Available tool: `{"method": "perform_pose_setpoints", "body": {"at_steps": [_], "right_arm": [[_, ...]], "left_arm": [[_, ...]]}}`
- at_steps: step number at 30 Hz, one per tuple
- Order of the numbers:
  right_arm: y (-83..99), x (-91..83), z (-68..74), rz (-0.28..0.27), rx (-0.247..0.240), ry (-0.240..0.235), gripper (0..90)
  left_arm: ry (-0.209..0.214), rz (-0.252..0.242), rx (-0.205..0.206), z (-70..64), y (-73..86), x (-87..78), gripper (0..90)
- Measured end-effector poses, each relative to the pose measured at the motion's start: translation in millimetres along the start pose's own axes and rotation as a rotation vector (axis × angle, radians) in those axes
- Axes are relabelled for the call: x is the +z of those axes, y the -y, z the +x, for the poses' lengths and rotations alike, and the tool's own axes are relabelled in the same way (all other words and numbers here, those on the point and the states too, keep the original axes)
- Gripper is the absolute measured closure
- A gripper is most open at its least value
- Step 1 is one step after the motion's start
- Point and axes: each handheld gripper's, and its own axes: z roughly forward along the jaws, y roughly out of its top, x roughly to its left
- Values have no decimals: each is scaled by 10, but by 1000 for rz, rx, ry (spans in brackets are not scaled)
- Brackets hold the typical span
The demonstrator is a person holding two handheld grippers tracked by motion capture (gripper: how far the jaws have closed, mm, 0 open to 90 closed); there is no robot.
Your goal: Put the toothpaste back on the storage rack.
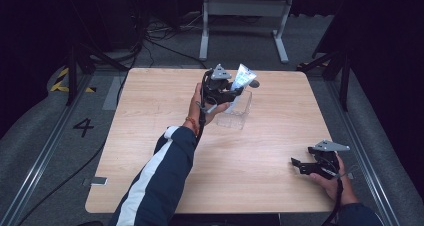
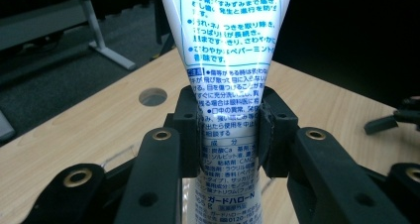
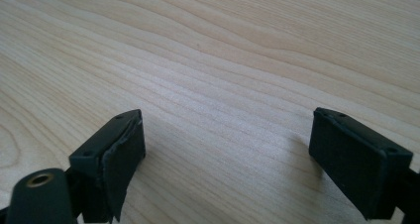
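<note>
Holding the toothpaste tube [image 2: 225, 85] clamped mid-body in your left tongs [image 1: 235, 90], raised just above the clear bin [image 1: 239, 111] at the desk's [image 1: 150, 136] far side, prob for a drop-in, w/ right tongs [image 3: 228, 149] apart, idling low over bare desk.

White tube [image 2: 225, 100], blue Japanese print, was clamped mid-body betw. left gripper [image 2: 227, 130] jaws, flat crimped end up, held tilted over clear plastic container [image 1: 237, 110] standing nr table's [image 1: 150, 151] far centre.
</note>
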Motion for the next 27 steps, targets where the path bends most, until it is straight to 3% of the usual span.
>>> {"method": "perform_pose_setpoints", "body": {"at_steps": [7,9,11,16,19,27], "right_arm": [[0,-1,0,0,-1,-2,147],[1,-1,0,-1,-1,-3,147],[2,-1,-1,-1,-2,-3,147],[2,-2,0,0,-1,-4,147],[3,-3,-1,0,-2,-5,147],[3,-4,0,1,-1,-5,147]], "left_arm": [[-32,-35,9,58,54,170,679],[-34,-42,-8,55,78,204,680],[-35,-53,11,67,96,231,681],[-51,-52,11,79,151,318,680],[-72,-49,42,87,181,367,680],[-97,-65,11,148,305,439,679]]}}
